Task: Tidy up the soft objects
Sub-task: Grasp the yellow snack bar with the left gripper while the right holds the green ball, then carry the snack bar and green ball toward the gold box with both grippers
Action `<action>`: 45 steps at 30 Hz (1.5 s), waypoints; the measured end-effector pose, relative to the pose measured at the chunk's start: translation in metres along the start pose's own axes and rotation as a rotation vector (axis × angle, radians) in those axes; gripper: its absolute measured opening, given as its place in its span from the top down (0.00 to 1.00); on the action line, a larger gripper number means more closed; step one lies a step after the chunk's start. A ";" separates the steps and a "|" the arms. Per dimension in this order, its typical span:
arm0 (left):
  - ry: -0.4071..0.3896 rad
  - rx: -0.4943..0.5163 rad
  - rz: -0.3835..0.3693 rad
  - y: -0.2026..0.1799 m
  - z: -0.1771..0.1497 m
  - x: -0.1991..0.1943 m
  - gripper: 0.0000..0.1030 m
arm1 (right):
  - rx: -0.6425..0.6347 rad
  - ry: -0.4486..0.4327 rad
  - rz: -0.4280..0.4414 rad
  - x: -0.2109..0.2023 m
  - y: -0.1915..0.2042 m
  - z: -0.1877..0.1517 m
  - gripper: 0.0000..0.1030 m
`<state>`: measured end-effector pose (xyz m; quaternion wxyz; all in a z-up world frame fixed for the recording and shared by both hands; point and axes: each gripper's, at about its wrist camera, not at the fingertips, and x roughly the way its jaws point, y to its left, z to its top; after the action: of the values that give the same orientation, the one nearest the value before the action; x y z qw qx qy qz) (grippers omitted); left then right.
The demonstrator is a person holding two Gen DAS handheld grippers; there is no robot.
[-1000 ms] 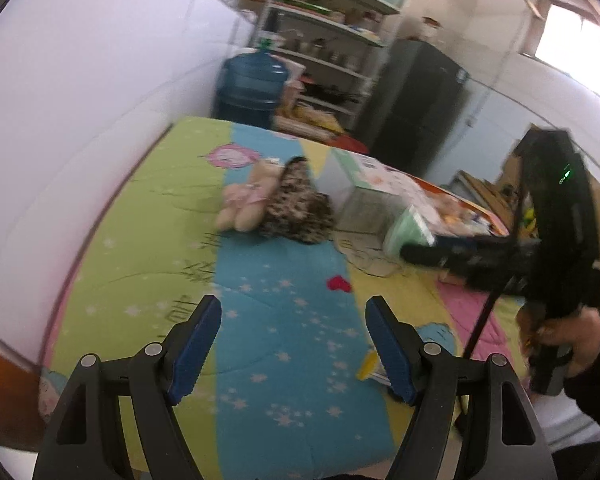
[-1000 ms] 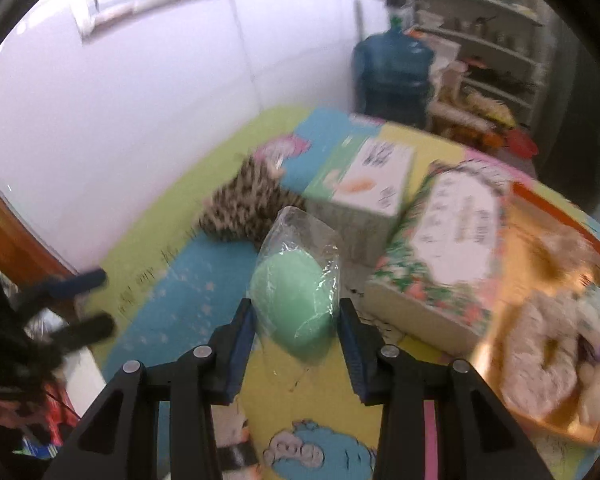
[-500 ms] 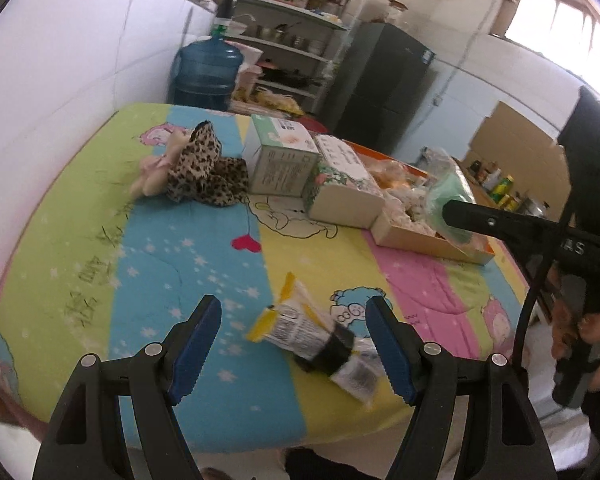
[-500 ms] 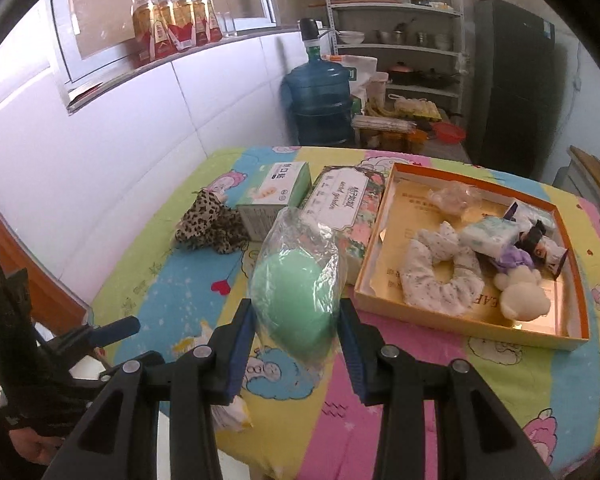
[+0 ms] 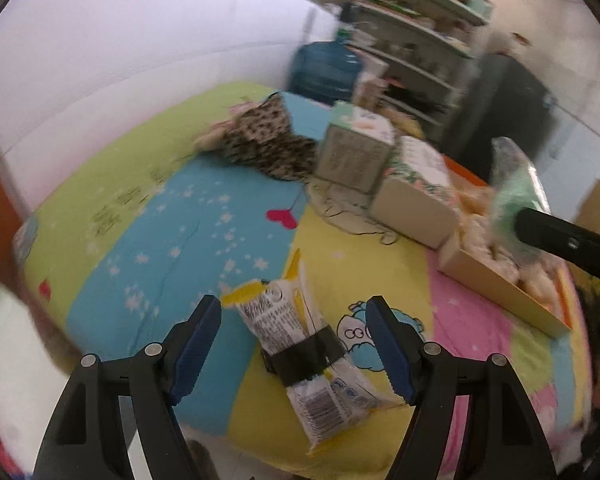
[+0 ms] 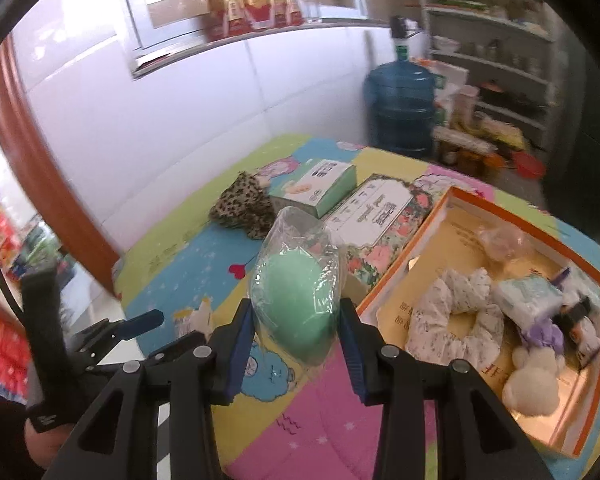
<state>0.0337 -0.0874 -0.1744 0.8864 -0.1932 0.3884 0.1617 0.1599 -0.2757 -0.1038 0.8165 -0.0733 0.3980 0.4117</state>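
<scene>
Both wrist cameras looking steeply down along own fingers, near table [image 5: 148, 216]; sharing leopard plush [image 6: 242, 204], boxes.

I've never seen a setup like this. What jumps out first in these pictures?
A green sponge in clear wrap, pinched in the right gripper above a bright cartoon quilt. To its right, an orange box holds soft toys. The left gripper hangs open over a taped snack packet.

Daylit room, bright and even. Left view: heavy motion smear across shelves [image 5: 412, 36] and wall; my fingers [image 5: 198, 338] stay sharp. Right view crisper, slight smear at the left edge. White wall tiles [image 6: 172, 104] nearly blown out. Fisheye bends straight lines at both rims; corners vignette black.
</scene>
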 end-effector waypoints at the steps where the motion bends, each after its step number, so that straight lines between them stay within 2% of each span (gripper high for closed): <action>1: 0.006 -0.018 0.036 -0.004 -0.002 0.002 0.26 | -0.006 0.008 0.018 0.000 -0.004 -0.002 0.59; 7: 0.033 -0.066 0.195 -0.015 -0.010 0.018 0.26 | -0.039 0.023 0.087 -0.007 -0.019 -0.016 0.59; 9: 0.073 -0.089 0.223 -0.013 -0.012 0.027 0.26 | -0.028 0.026 0.104 -0.009 -0.025 -0.021 0.59; 12: 0.066 -0.077 0.251 -0.018 -0.013 0.029 0.27 | -0.015 0.023 0.114 -0.013 -0.033 -0.024 0.59; 13: 0.065 -0.074 0.253 -0.019 -0.012 0.029 0.35 | -0.008 0.020 0.116 -0.015 -0.036 -0.025 0.59; 14: 0.059 -0.071 0.244 -0.020 -0.012 0.028 0.48 | -0.002 0.018 0.119 -0.017 -0.039 -0.026 0.59; 15: 0.052 -0.069 0.221 -0.021 -0.012 0.026 0.52 | 0.007 0.016 0.123 -0.018 -0.041 -0.027 0.59; 22: 0.032 -0.049 0.157 -0.032 -0.004 0.016 0.54 | 0.046 -0.001 0.130 -0.028 -0.054 -0.033 0.59; 26: -0.048 0.033 0.130 -0.054 0.013 -0.005 0.54 | 0.069 -0.022 0.120 -0.037 -0.061 -0.033 0.59; 30: -0.101 0.116 0.073 -0.080 0.034 -0.018 0.54 | 0.092 -0.058 0.085 -0.050 -0.072 -0.030 0.59; 37: -0.103 0.211 -0.115 -0.142 0.068 -0.016 0.54 | 0.148 -0.113 -0.044 -0.079 -0.108 -0.031 0.59; 41: -0.092 0.255 -0.201 -0.177 0.082 -0.006 0.54 | 0.192 -0.125 -0.119 -0.092 -0.131 -0.037 0.59; 45: -0.067 0.319 -0.257 -0.211 0.087 0.009 0.54 | 0.235 -0.134 -0.180 -0.104 -0.153 -0.048 0.59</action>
<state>0.1865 -0.2296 -0.0810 0.9315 -0.0931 0.3515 -0.0100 0.2081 -0.4608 -0.0939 0.8778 0.0149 0.3799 0.2916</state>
